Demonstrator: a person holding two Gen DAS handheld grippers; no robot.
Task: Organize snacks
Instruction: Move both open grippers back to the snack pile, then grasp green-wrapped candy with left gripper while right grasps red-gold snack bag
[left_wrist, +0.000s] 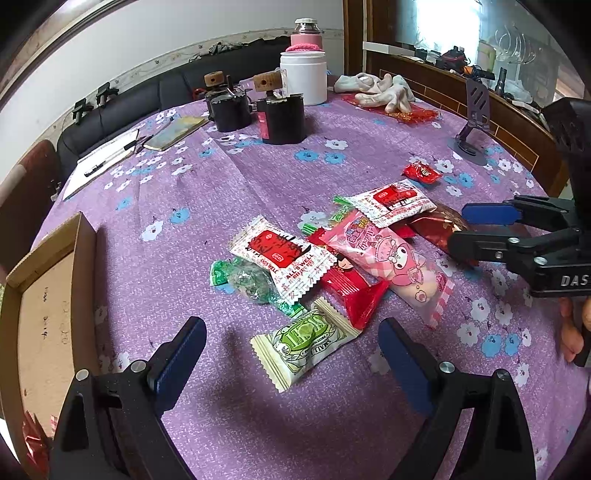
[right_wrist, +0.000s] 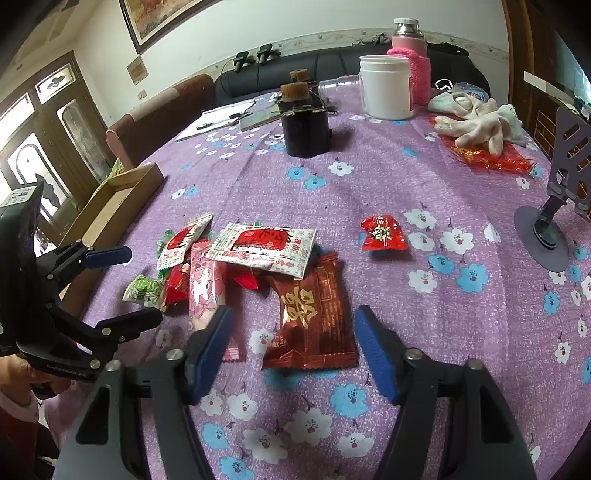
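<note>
Purple floral tablecloth is carrying a loose pile of wrapped snacks; cardboard box is waiting at the left edge.

Left gripper is hovering wide open over the green-and-cream packet; right gripper is likewise gaping around the dark red foil packet, holding nothing; advisably, each should be closing across a flat middle, since the crinkled, glossy, serrated-edged wrappers are likely slipping; the pink pillow pack is lying overlapped mid-pile.
</note>
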